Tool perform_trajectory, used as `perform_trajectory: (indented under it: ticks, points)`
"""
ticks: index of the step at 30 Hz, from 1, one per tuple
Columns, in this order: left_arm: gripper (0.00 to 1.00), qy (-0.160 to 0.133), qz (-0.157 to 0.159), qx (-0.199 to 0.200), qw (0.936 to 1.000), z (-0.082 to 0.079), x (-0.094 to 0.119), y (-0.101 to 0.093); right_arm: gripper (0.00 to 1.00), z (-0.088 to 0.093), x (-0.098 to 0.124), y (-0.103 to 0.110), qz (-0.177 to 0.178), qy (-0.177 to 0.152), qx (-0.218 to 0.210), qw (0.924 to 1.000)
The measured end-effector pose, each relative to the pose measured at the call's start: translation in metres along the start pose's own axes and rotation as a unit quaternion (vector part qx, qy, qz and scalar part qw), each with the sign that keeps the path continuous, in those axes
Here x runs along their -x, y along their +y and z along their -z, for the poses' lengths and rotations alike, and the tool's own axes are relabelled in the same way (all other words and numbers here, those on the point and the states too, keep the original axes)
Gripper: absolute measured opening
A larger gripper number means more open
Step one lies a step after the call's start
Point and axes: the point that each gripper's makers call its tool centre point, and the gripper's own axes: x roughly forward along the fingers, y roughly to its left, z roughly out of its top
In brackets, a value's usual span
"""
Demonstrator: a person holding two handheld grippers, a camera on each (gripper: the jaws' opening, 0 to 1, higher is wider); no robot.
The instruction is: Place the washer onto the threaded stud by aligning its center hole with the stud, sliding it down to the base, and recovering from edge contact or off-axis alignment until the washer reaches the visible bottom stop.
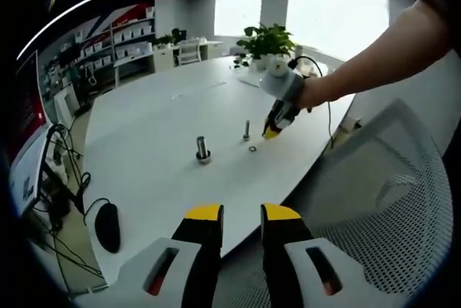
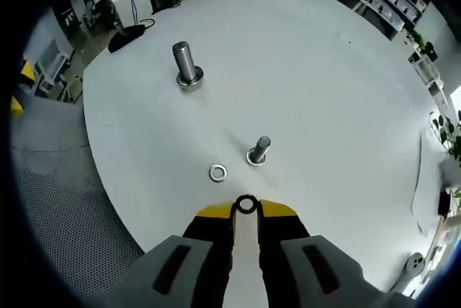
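While the right hand-held gripper (image 2: 246,209) is hanging over the white surface (image 2: 324,70), its yellow-tipped jaws are pinching a small metal washer (image 2: 246,204) by the rim, with the centre hole showing just above the tips. That washer is sitting just short of the small stud (image 2: 259,151), which is standing upright on its head. A second washer (image 2: 218,173) is lying flat on the surface just beside that stud, on its near left in the right gripper view. A larger bolt (image 2: 186,65) is standing well beyond the small stud, toward the far left.

Such a washer is likely light, stiff and slick, so it is probably prone to twisting or slipping in the jaws. Holding it by the outer edge, as the jaws are doing, is leaving the hole free; I judge that a level approach straight above the small stud is what the next move is calling for, since a tilted ring may catch on the threads.

The left hand-held gripper (image 1: 241,214) is waiting at the surface's edge, well back from the small stud (image 1: 246,130), its jaws narrowly apart and gripping nothing. From there, the right hand-held gripper (image 1: 272,132) is showing just beside the stud.
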Motion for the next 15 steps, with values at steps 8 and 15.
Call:
perform_trajectory:
  ticks: [8, 15]
  points:
    - [0.18, -0.001, 0.002, -0.001, 1.0, -0.001, 0.0, -0.002, 0.14, -0.015, 0.017, -0.006, 0.005, -0.02, 0.007, 0.9998]
    - [0.19, -0.001, -0.001, 0.0, 1.0, -0.001, 0.001, -0.001, 0.14, -0.044, 0.027, -0.015, 0.01, -0.04, 0.026, 0.9988]
